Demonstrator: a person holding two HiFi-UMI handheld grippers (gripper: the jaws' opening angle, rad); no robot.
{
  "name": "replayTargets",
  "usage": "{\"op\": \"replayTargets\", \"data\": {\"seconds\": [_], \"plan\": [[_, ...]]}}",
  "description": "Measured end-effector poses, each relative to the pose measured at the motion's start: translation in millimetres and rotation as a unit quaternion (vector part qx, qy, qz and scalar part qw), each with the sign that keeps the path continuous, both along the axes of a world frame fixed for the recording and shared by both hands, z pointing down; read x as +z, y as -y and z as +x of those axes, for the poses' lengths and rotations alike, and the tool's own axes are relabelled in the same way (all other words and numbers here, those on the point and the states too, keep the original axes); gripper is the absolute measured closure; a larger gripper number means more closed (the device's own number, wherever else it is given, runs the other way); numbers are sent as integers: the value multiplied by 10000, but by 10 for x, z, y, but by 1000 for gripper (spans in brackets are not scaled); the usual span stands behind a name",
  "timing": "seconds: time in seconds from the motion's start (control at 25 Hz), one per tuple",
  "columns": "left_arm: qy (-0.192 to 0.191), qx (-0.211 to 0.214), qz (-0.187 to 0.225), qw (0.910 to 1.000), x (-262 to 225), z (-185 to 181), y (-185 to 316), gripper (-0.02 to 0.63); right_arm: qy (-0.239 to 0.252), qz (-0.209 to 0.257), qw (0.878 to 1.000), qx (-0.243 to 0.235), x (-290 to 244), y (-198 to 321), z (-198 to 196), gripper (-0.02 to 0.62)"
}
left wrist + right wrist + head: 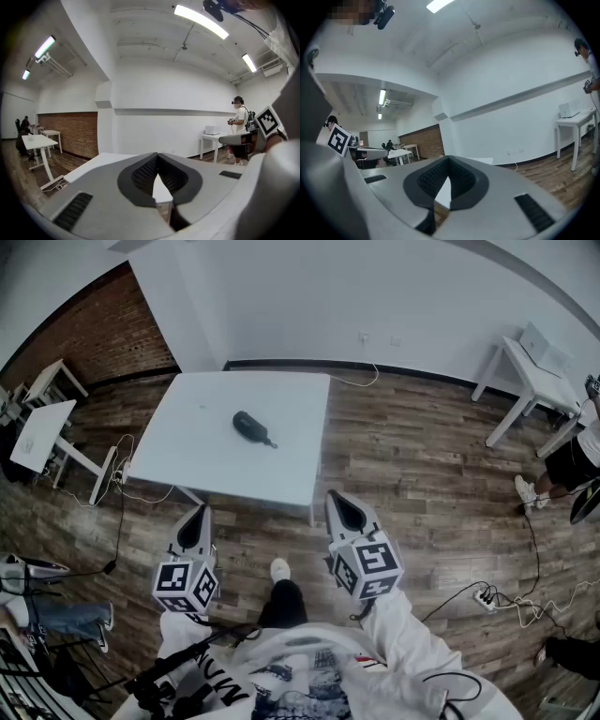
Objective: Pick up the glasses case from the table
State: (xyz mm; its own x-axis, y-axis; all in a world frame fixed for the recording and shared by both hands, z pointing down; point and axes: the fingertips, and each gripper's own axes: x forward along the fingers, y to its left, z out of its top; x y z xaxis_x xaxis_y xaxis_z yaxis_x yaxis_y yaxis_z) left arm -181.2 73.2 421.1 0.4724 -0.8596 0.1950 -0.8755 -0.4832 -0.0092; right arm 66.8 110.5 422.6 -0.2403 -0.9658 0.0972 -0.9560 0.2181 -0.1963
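Glasses case (249,425): dark, oblong, rounded, with a thin tail at its 4 o'clock end. It lies slantwise near the middle of the white table (187,460). Left gripper (199,514): jaws together, holding nothing; case at its 1 o'clock, well apart. Right gripper (339,500): jaws together, holding nothing; case at its 11 o'clock, well apart.

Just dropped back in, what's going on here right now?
A person stands on the wooden floor a short way back from a white table, with a gripper in each hand. The left gripper and the right gripper both point toward the table, jaws together and nothing between them. The dark glasses case lies untouched near the middle of the table, so the pick-up has not begun.
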Motion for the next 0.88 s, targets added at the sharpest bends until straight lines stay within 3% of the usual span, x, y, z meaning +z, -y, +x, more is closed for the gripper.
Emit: {"op": "replayTargets", "data": {"seconds": [0.4, 0.6, 0.88], "plan": [[40, 184, -153, 9997, -49, -299, 2100, 592, 3, 30, 10000, 29, -270, 2133, -446, 592], [38, 183, -370, 9991, 53, -237, 2560, 592, 30, -153, 9999, -54, -205, 2652, -483, 592], [-103, -78, -654, 9978, 228, -78, 2815, 592, 116, -383, 9989, -238, 7, 3018, -269, 592]]}}
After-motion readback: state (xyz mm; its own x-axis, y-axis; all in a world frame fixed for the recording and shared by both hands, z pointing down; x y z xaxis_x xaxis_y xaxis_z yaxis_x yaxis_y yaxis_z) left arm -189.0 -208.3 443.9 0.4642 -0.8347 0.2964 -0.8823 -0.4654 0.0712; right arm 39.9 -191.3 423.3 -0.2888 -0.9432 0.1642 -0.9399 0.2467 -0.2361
